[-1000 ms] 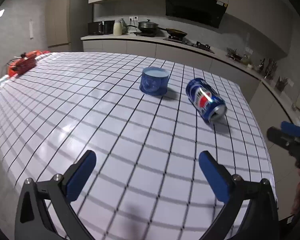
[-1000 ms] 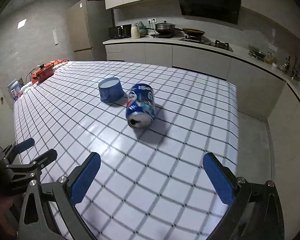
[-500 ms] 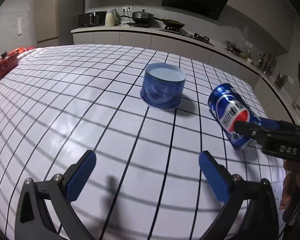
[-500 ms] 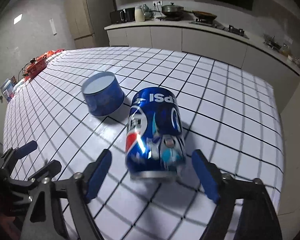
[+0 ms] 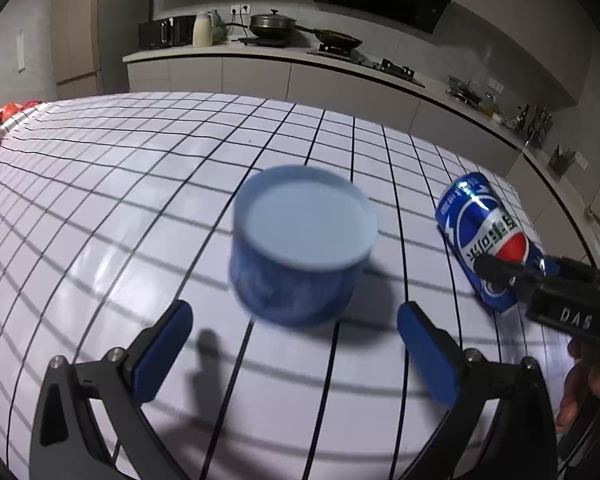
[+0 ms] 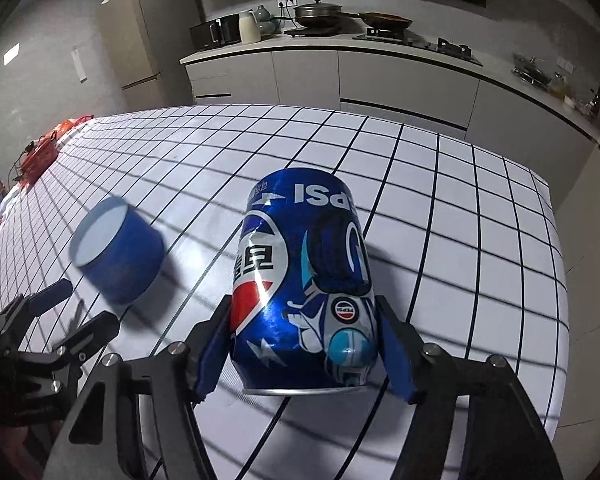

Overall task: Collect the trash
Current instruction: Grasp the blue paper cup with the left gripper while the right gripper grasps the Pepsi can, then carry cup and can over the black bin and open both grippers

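— Since the earlier frame, what had moved?

— Both tongs had advanced. The right tongs (image 6: pixel 306 354) had closed in from either side of the Pepsi can (image 6: pixel 304 280) until their blue pads (image 6: pixel 210 360) pressed against its flanks, pinching it near the open end. The left tongs (image 5: pixel 294 350) had come much nearer to the blue cup (image 5: pixel 302 246), which had filled far less of that view.

— And how did the left tongs stand?

— Spread wide, with the cup just ahead of the gap between the pads and apart from both.

— Where did the trash lie?

— On the white gridded bench (image 5: pixel 120 184). The can lay on its side, well to the right of the cup. The cup stood upside down, it seemed, though blur made that hard to confirm. A red object (image 6: pixel 40 156) sat at the bench's far left edge.
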A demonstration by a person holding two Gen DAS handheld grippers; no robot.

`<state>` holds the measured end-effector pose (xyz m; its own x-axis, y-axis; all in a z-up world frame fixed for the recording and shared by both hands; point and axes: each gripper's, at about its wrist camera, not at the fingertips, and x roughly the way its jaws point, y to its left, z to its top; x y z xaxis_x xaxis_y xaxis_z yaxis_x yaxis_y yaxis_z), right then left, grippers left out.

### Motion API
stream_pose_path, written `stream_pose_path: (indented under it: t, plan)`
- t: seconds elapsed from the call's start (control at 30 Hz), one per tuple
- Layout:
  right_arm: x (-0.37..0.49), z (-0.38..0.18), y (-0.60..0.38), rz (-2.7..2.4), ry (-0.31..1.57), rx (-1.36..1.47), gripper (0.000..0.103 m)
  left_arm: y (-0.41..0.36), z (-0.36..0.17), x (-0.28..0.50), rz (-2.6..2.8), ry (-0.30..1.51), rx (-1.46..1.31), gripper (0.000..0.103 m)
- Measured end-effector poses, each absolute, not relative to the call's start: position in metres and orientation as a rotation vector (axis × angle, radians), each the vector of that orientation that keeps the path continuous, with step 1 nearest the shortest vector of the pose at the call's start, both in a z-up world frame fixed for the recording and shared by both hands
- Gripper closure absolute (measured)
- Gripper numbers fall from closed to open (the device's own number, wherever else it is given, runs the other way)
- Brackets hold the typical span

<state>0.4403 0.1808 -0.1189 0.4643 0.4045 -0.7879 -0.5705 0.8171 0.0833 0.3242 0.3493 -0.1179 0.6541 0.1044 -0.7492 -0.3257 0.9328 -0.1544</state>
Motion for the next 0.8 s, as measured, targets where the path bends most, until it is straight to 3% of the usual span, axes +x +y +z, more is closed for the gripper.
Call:
stream_pose_path:
  t: [0.2, 0.33, 0.8]
  plan:
    - [0.466, -0.128, 0.193, 0.589, 0.933, -0.222, 0.035, 0.356, -0.121, 0.343, 0.255, 0.852, -0.305, 0.01]
    - [0.469, -0.126, 0.194, 0.598, 0.938, -0.212, 0.036, 0.353, -0.119, 0.344, 0.253, 0.846, -0.29, 0.025]
    - [0.413, -0.081, 0.135, 0.601, 0.852, -0.189, 0.036, 0.302, -0.071, 0.299, 0.212, 0.759, -0.248, 0.026]
